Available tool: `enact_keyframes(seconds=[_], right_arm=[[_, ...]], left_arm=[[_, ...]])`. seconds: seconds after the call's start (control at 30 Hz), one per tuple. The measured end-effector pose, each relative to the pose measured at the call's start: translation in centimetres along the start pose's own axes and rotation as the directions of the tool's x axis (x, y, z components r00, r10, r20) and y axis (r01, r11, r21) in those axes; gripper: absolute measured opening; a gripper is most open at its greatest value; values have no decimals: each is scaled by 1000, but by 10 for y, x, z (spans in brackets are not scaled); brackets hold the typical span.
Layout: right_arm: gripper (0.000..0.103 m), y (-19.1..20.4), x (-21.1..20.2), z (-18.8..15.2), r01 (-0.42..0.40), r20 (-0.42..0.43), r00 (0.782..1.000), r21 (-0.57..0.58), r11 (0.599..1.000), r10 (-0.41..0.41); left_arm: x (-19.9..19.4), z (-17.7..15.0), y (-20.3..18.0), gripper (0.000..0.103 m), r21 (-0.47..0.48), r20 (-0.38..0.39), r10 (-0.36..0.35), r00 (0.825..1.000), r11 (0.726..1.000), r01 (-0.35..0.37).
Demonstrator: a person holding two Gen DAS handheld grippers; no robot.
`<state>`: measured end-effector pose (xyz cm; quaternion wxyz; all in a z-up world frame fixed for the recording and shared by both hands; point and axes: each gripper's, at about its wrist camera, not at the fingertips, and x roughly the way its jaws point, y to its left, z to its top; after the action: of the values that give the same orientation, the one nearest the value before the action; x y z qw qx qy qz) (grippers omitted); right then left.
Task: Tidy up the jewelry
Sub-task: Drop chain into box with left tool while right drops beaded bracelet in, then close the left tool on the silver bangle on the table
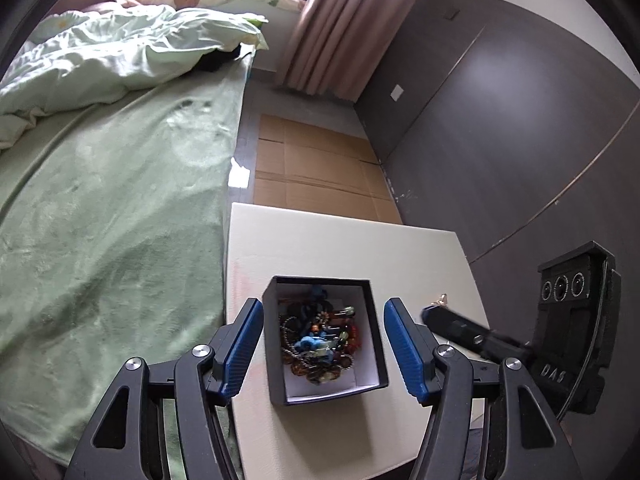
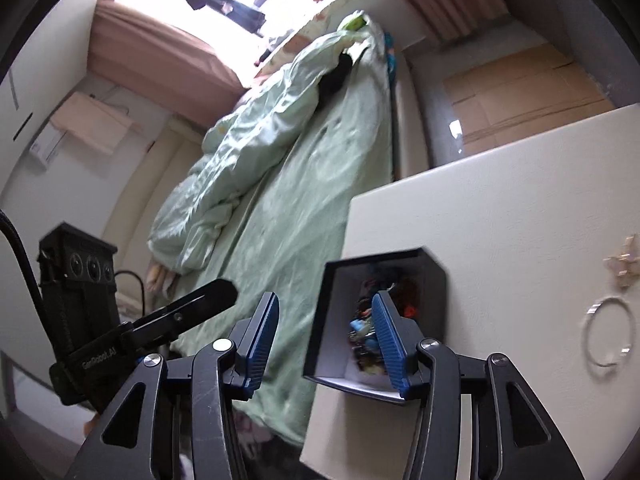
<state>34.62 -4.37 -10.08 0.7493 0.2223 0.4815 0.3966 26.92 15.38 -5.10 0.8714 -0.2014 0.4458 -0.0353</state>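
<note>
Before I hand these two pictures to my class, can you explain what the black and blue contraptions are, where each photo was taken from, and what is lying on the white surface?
No robot here: a person holds a hand-held gripper in each hand, each with two blue-padded jaws and a fisheye camera looking forward along them. One picture comes from the left gripper, the other from the right gripper, and each camera also catches the other tool at its edge. Both sets of jaws stand open and hold nothing. On the white table beside a green bed sits an open black box full of tangled beaded jewelry. In the right view, a silver bangle and a small gold piece lie loose on the table, outside the box.
</note>
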Motion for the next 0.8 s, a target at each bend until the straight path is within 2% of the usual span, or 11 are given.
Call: enact_keyframes(seconds=[0.13,0.47,0.63,0.8], right_arm=[[49,-11,-27,1,12,37,999,17,1000,-13],[49,-54,-94,5,101,105,988,88,991,-110],[49,-77,-114,4,134,117,982,131,982,-150],[49,-98,-128,1,177,121,973,163,971,-198]], left_arm=[[1,0,-17,64,33,-3,-11,1000,999,11],[25,8,-83,64,162,-35,-48,998,985,53],[51,3,-119,64,235,-82,-66,994,968,84],[83,-4,-133,64,269,-151,-65,986,958,104]])
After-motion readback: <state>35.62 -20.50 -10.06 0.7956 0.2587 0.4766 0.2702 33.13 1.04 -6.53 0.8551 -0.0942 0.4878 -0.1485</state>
